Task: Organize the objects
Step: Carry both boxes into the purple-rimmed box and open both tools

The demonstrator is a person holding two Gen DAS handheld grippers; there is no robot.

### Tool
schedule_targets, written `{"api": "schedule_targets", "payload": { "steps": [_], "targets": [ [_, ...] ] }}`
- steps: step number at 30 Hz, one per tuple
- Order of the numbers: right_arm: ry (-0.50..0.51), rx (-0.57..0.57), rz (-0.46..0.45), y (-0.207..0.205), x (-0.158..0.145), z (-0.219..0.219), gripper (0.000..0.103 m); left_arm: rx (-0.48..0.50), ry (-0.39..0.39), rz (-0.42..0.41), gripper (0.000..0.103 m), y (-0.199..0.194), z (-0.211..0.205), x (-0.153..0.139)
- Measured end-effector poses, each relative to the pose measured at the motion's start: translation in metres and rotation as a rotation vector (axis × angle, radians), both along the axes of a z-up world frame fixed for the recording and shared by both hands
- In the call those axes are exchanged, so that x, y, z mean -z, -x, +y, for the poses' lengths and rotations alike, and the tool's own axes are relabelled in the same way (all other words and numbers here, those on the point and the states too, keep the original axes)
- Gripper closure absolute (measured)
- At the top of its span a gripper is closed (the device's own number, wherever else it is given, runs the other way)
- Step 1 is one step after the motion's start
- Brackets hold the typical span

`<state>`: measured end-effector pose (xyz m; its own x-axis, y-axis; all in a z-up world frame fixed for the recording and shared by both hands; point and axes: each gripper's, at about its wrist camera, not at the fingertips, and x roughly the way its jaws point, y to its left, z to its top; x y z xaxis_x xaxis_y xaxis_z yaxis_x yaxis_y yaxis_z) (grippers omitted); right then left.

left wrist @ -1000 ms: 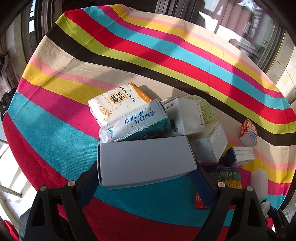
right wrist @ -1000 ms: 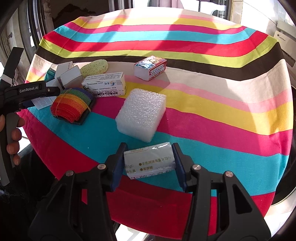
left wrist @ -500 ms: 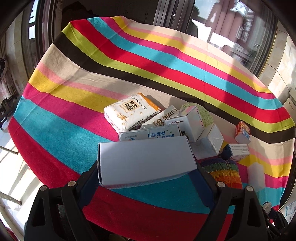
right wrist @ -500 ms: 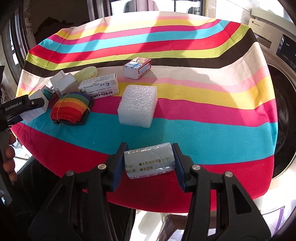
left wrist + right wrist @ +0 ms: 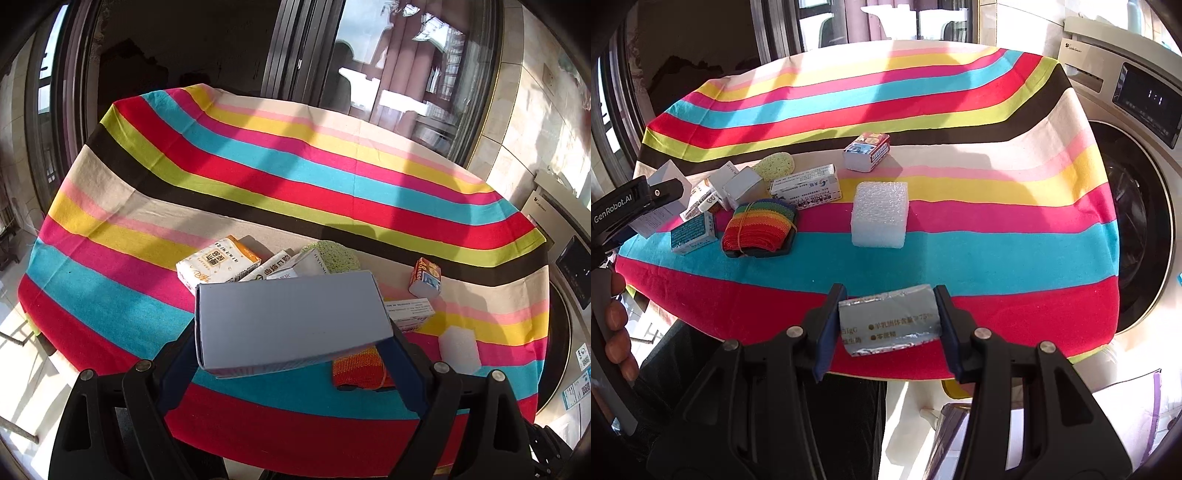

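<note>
My left gripper [image 5: 291, 354] is shut on a plain grey-white box [image 5: 288, 321], held above the near edge of the striped table. My right gripper [image 5: 890, 325] is shut on a silver foil packet [image 5: 889, 324] with printed text, held over the table's near red stripe. On the table lie a white foam block [image 5: 880, 214], a rainbow knitted cloth [image 5: 759, 228] on a dark pad, a white medicine box [image 5: 807, 187], a red-and-blue small box [image 5: 867, 151], a green sponge [image 5: 775, 165], a teal box [image 5: 694, 233] and a tissue pack [image 5: 216, 266].
A striped cloth [image 5: 295, 177] covers the table. A washing machine [image 5: 1126, 155] stands to the right of it. Dark window frames [image 5: 291, 48] rise behind. My left gripper's body and a hand [image 5: 617, 321] show at the left of the right wrist view.
Both grippers have pulled back and up from the table with their loads. The cluster of boxes now looks smaller and farther away in both views.
</note>
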<state>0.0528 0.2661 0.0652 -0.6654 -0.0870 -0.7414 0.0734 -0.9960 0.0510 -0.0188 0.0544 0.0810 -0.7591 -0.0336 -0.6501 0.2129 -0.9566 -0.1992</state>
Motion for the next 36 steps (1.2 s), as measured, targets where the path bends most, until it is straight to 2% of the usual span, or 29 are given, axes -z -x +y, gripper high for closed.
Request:
{"api": "schedule_targets", "payload": {
  "steps": [9,14,19,27,36],
  "targets": [
    [0.016,0.060,-0.005,-0.021,-0.004,0.016,0.051,0.127,-0.003,0.016,0.012,-0.013,0.036,-0.006],
    [0.040,0.125,-0.023,-0.035,-0.002,0.036,0.051,0.251,-0.022,0.013,0.012,-0.019,0.061,-0.006],
    [0.021,0.210,-0.038,-0.056,-0.001,0.059,0.051,0.425,-0.041,-0.020,0.012,-0.026,0.096,0.001],
    [0.054,0.352,-0.102,-0.094,0.016,0.104,0.051,0.713,-0.054,-0.064,0.012,-0.047,0.152,0.012],
    [0.068,0.499,-0.132,-0.121,0.025,0.144,0.051,0.993,-0.024,-0.073,0.012,-0.081,0.202,0.017]
  ]
}}
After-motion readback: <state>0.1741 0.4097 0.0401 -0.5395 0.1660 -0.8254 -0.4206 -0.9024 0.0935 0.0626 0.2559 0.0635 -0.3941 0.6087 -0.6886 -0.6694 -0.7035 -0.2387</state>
